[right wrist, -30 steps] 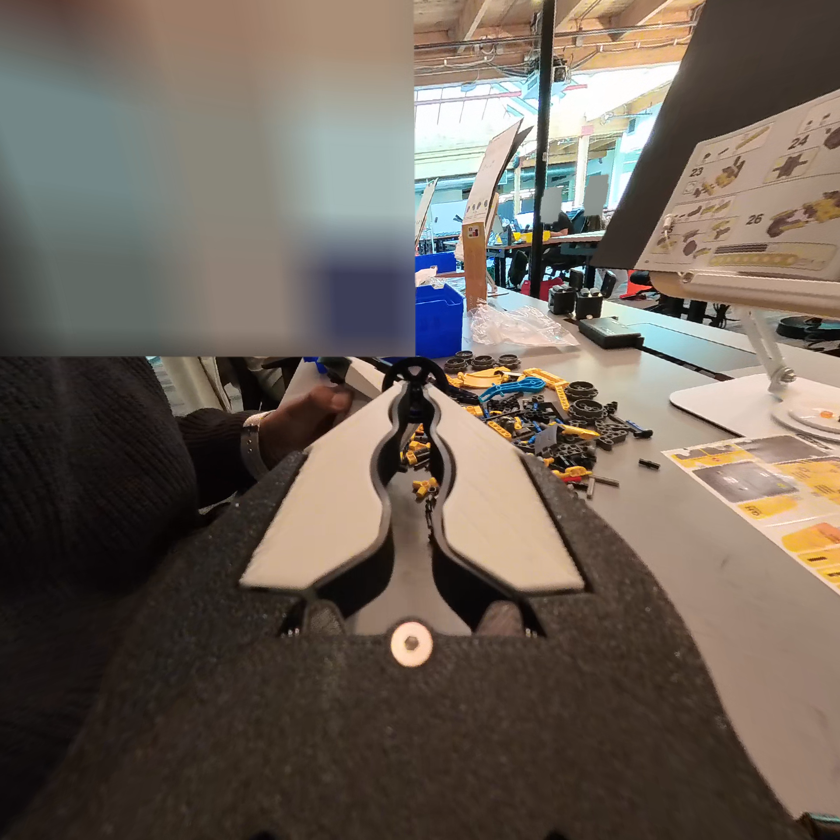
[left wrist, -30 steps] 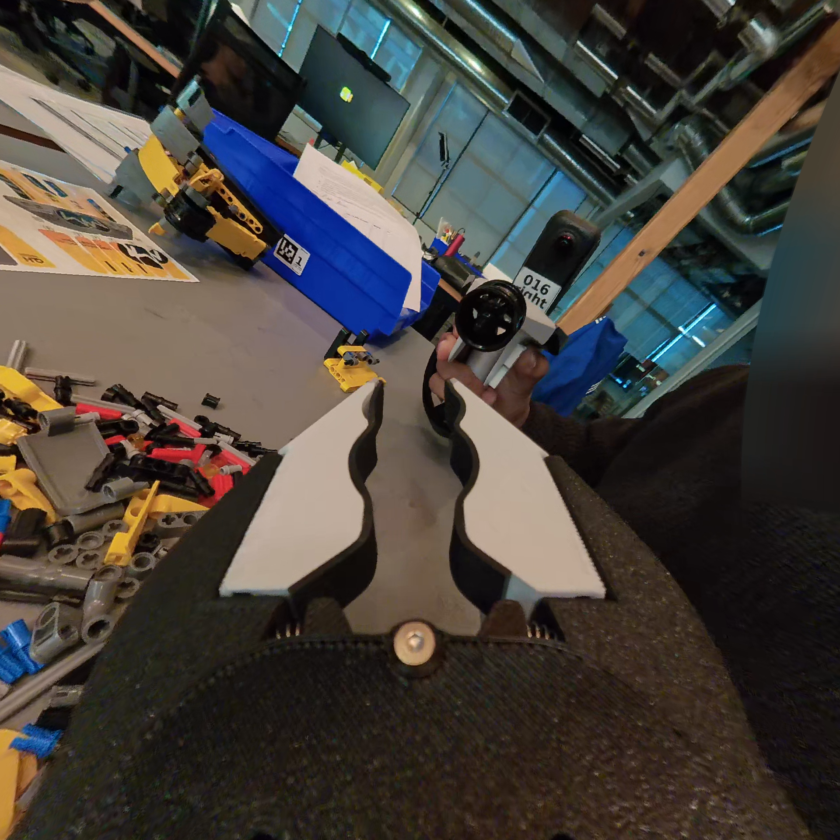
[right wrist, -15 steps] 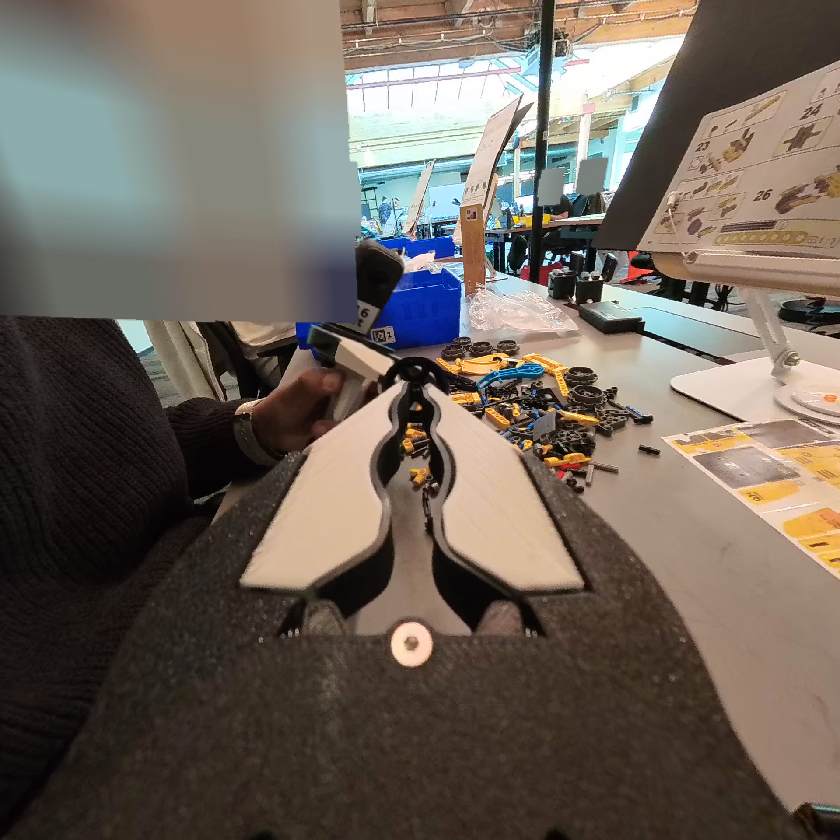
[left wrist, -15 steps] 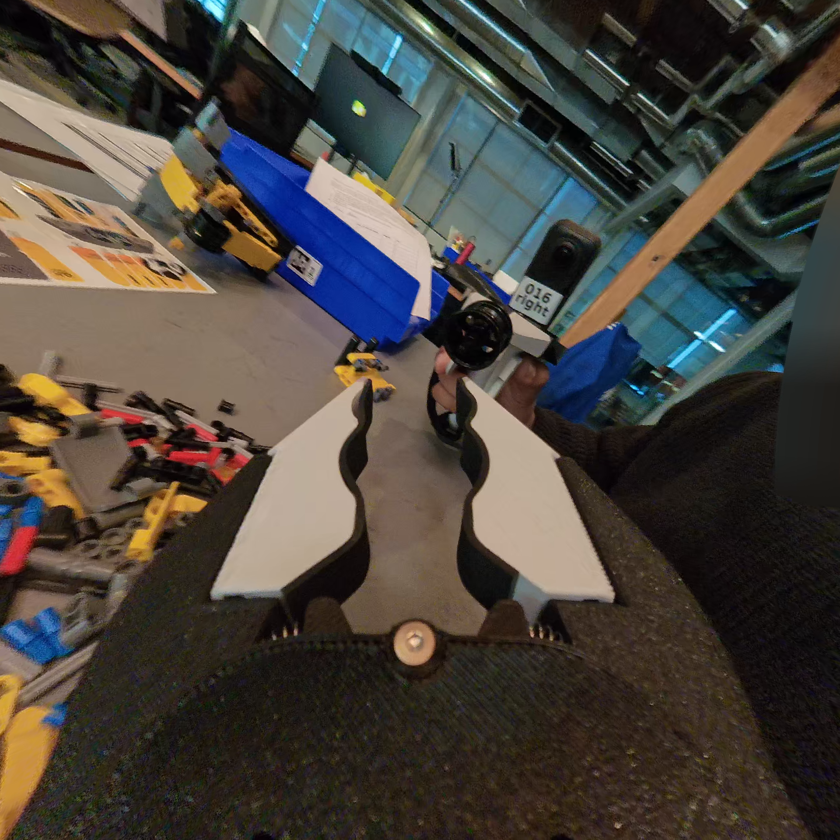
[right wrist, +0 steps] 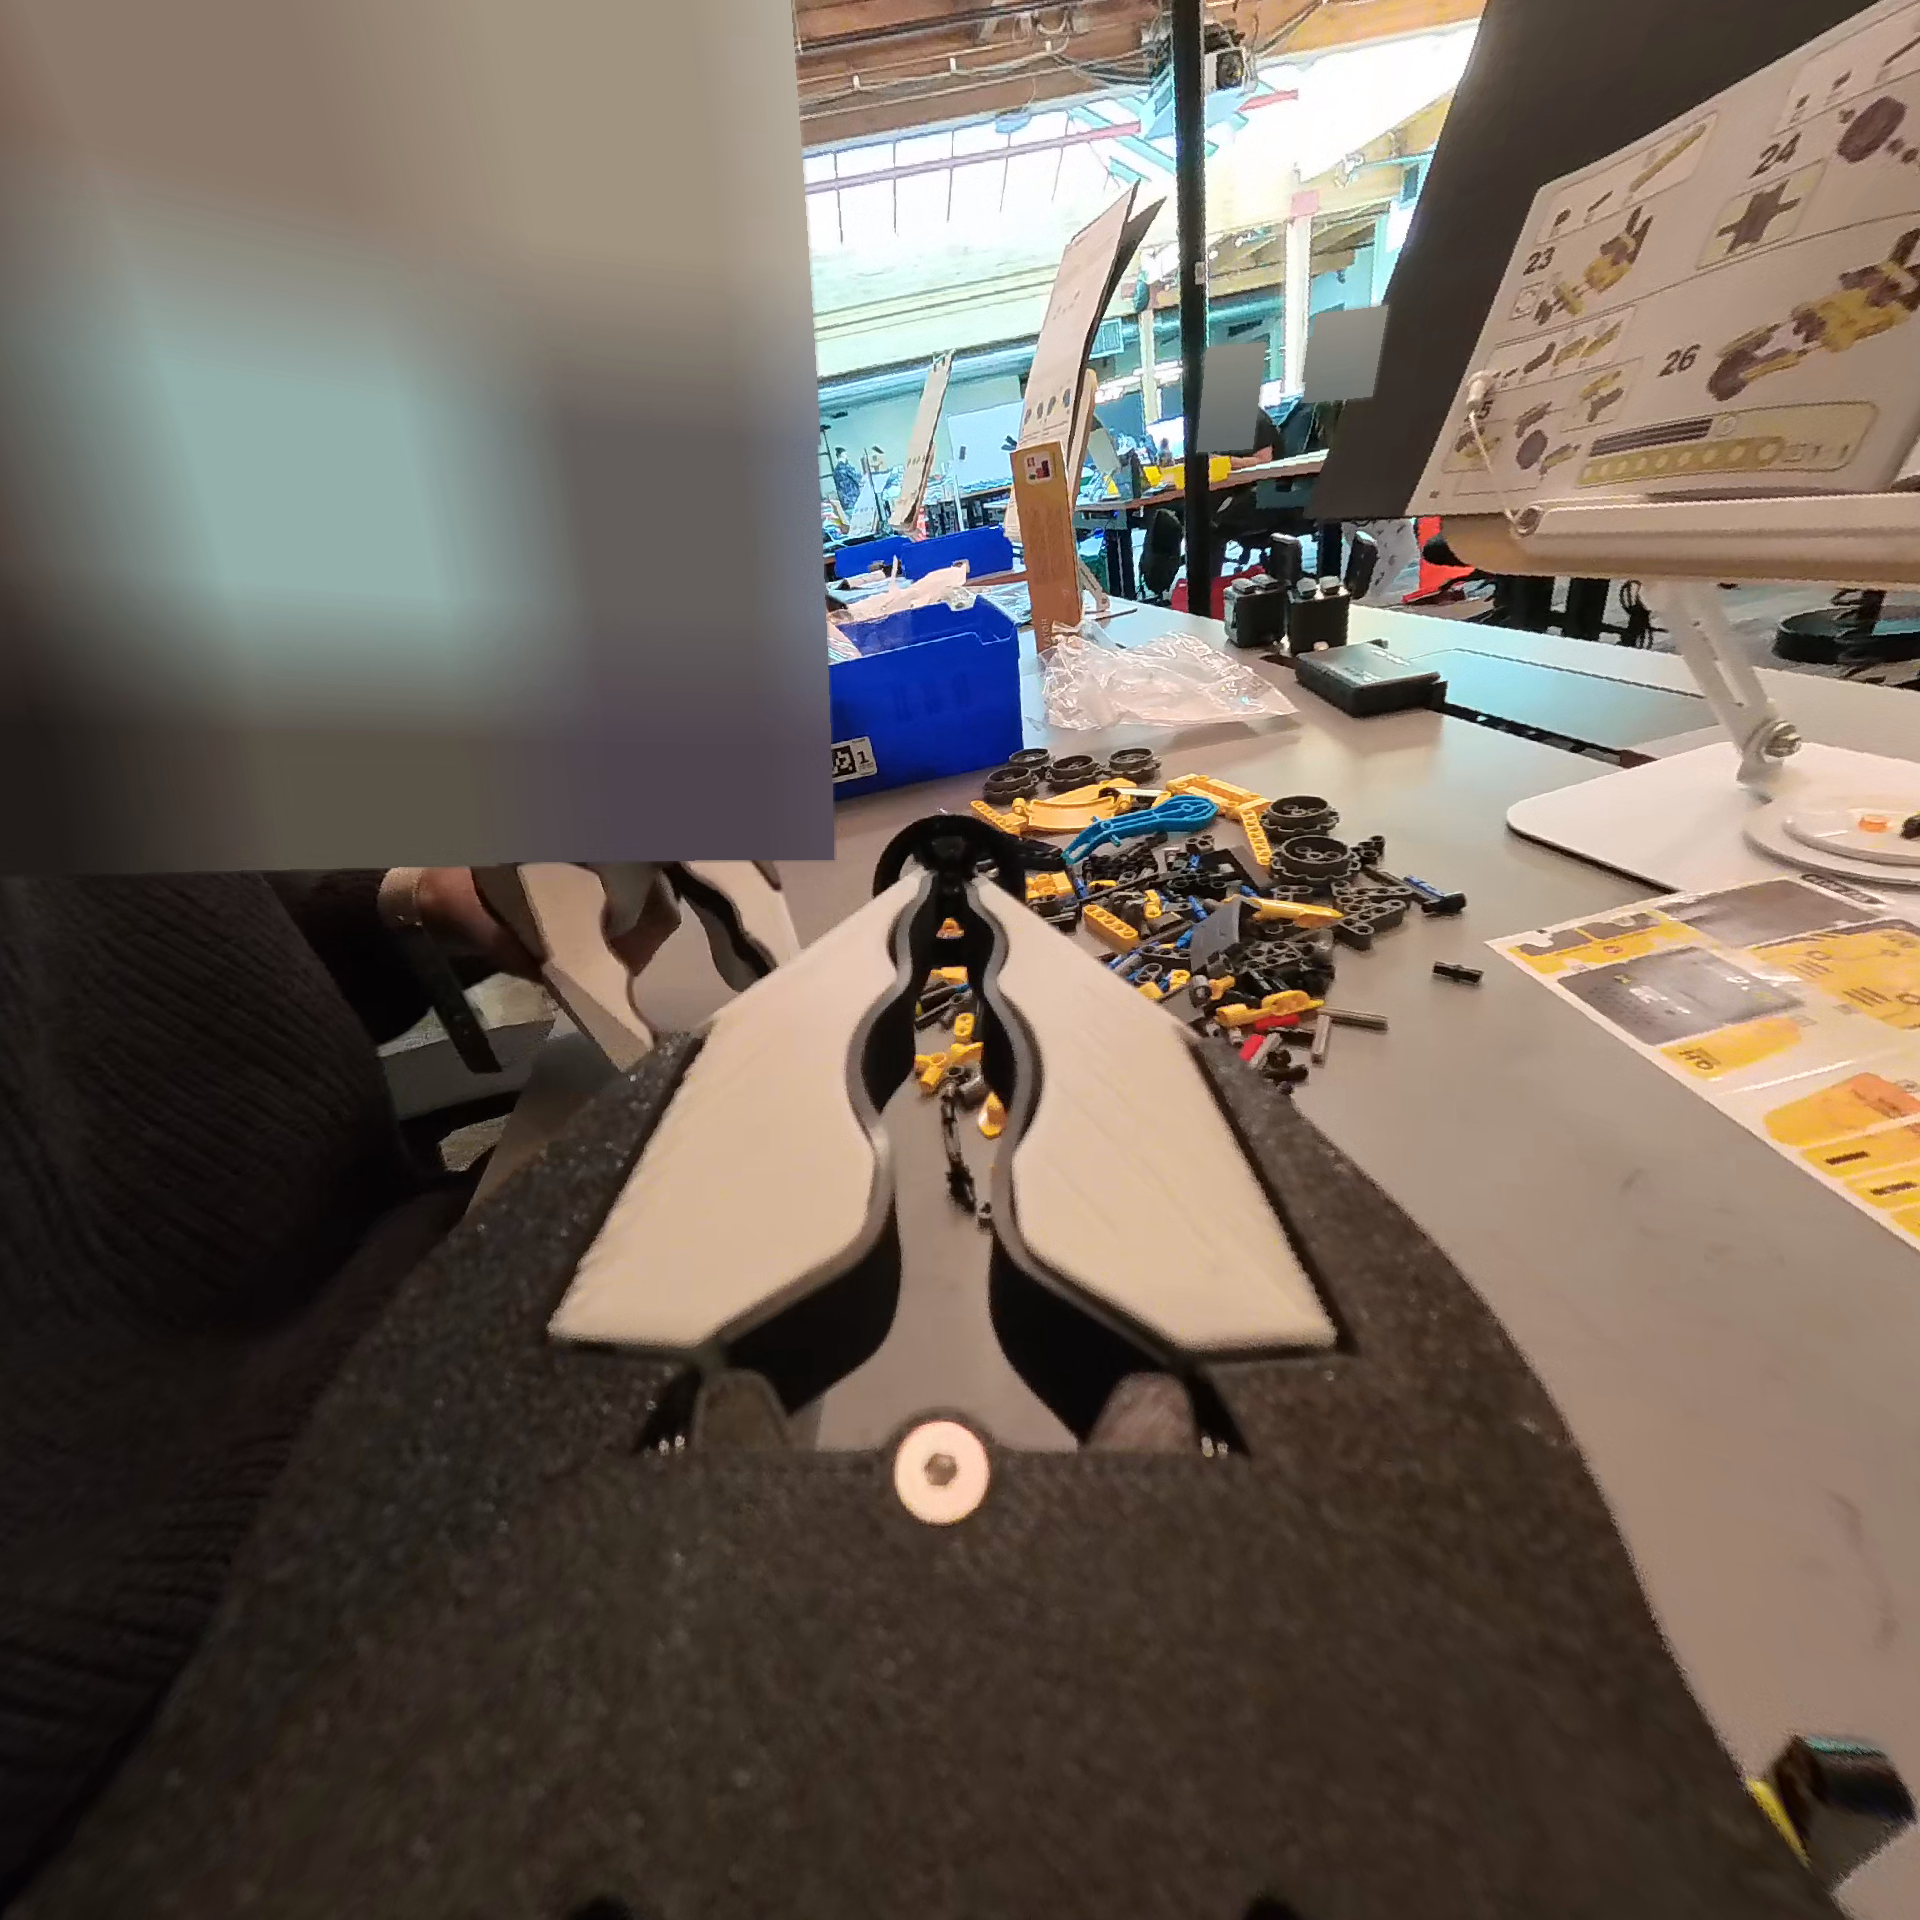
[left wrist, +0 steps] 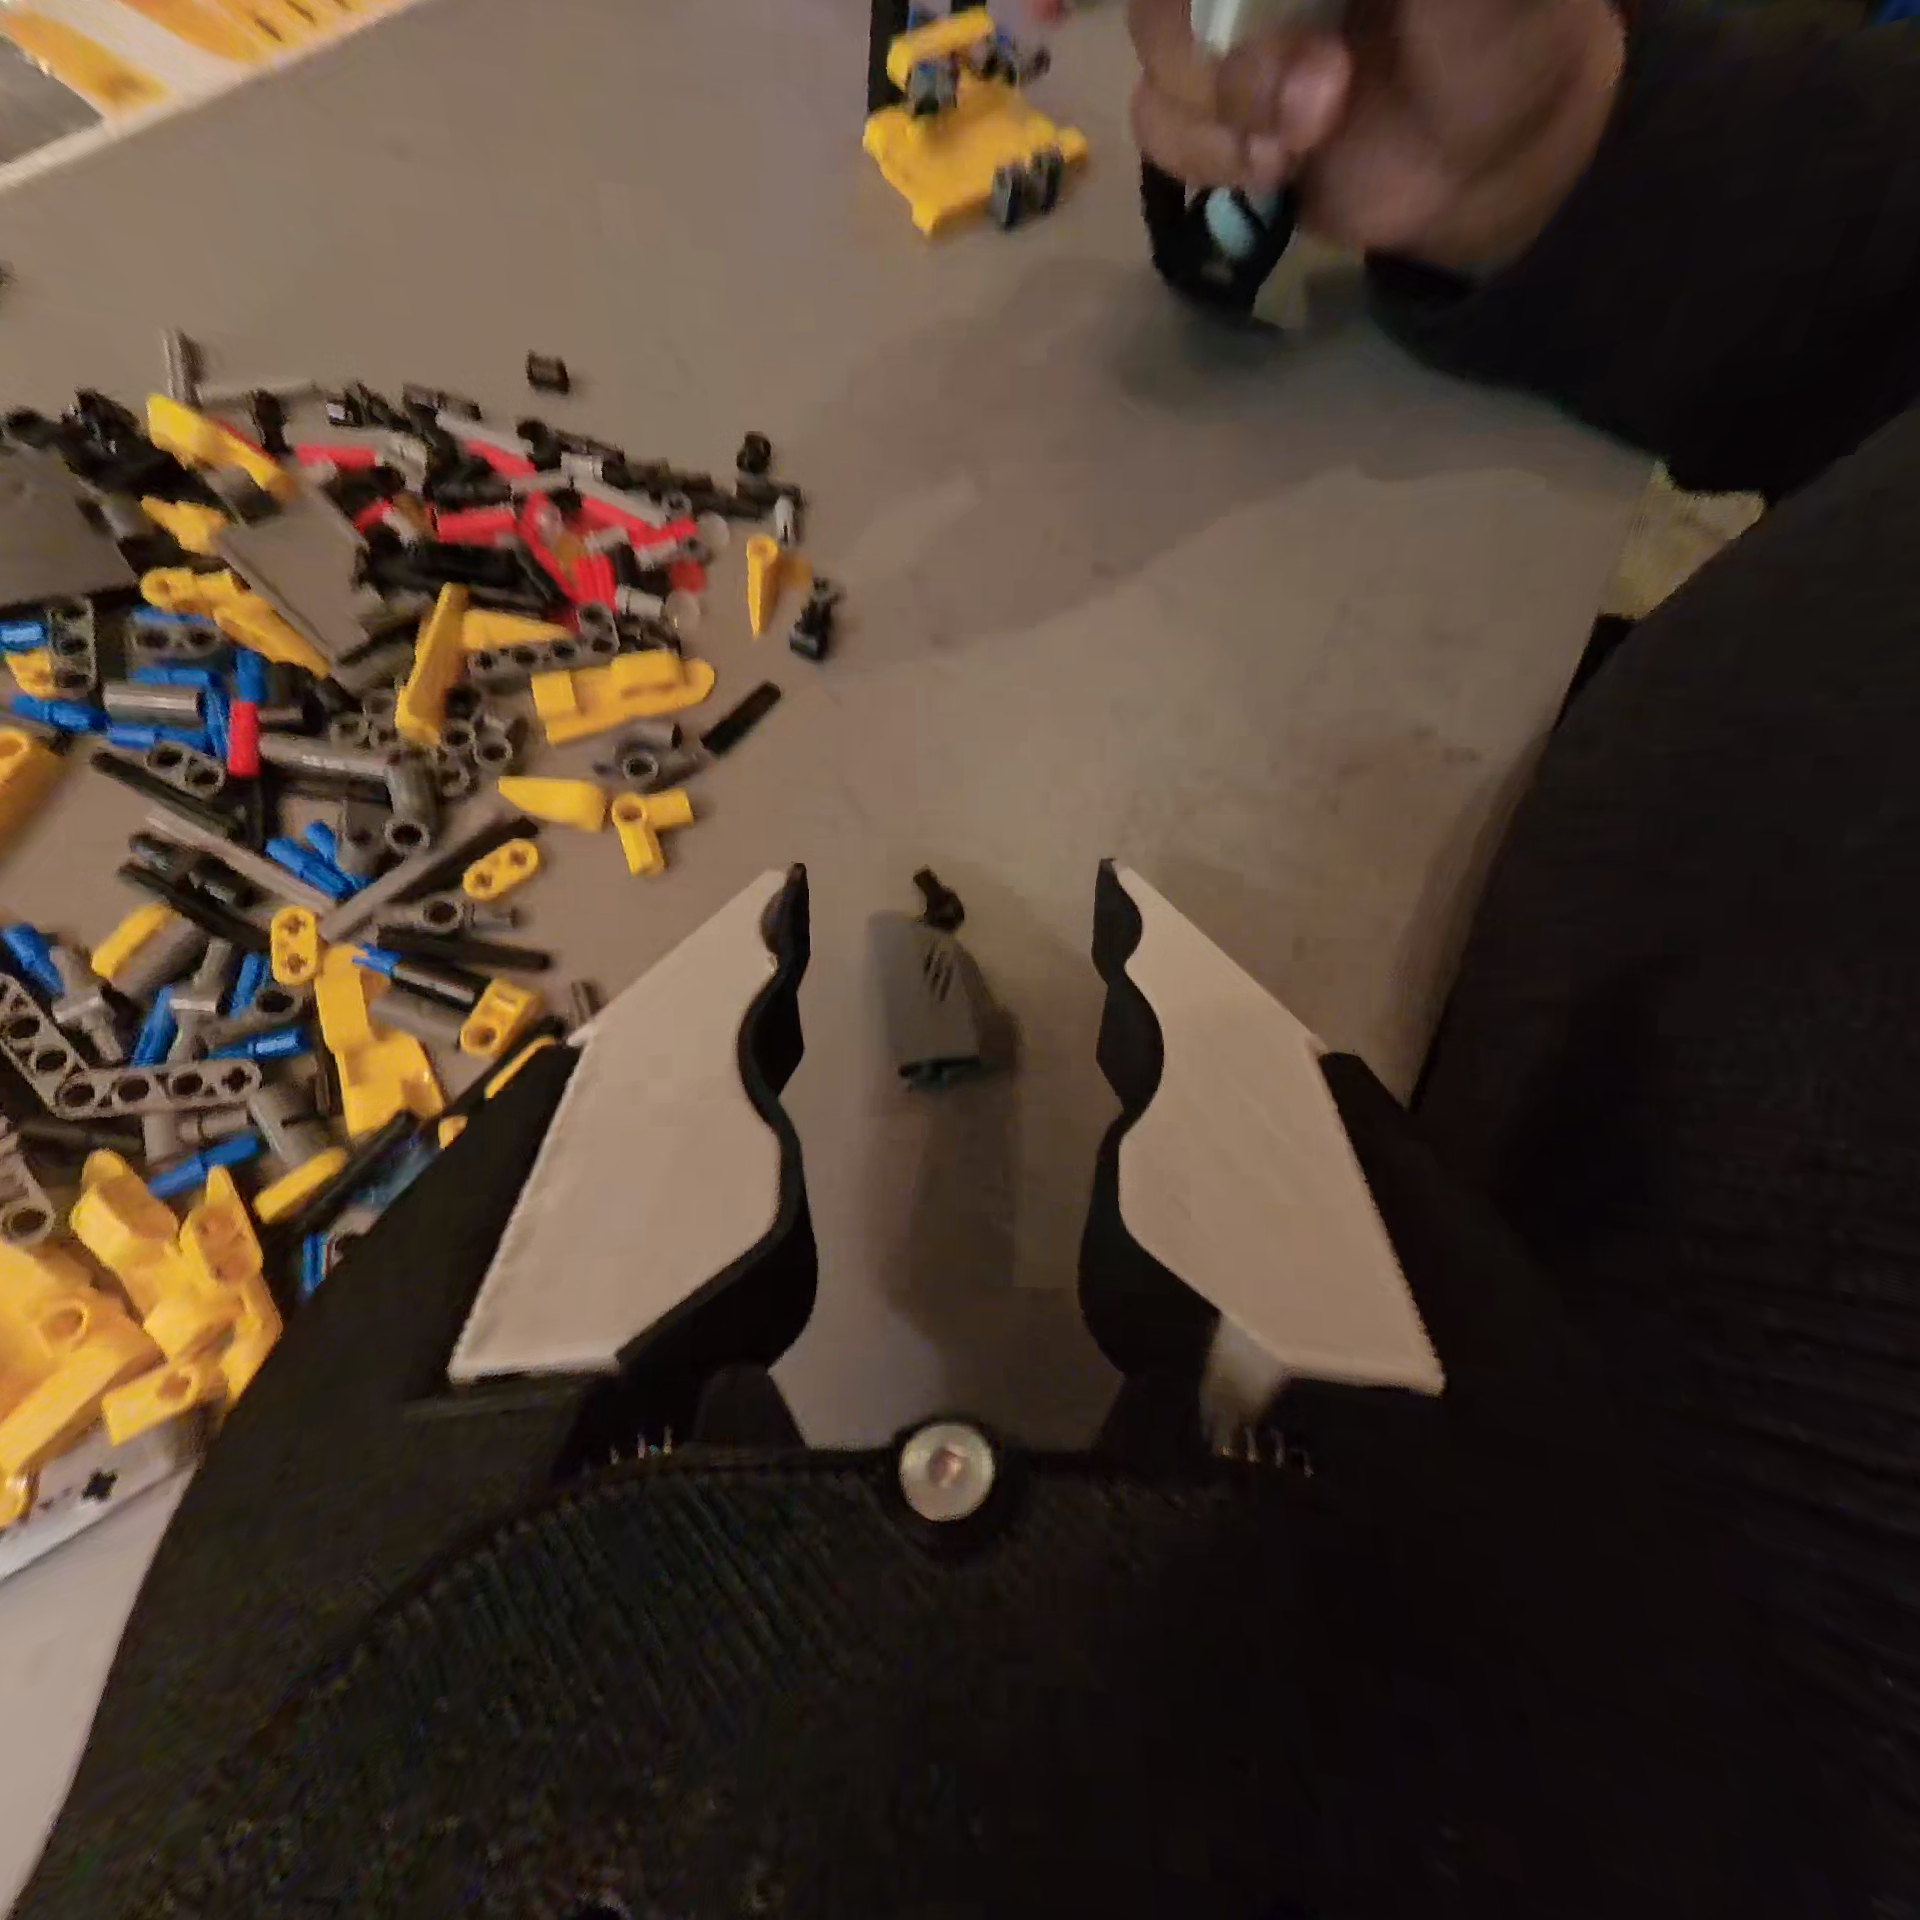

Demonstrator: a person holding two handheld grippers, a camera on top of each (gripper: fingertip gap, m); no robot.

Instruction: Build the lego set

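Looking down past your left gripper (left wrist: 951,883), you have its jaws spread wide around a small grey piece (left wrist: 940,997) lying untouched between them, long axis along the fingers, while your right gripper (right wrist: 948,868) pinches a black wheel (right wrist: 943,844) at its tips

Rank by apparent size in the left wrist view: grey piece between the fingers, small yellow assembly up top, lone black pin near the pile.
1. small yellow assembly, though farther from the camera
2. grey piece, closest, so possibly flattered
3. black pin, clearly smallest
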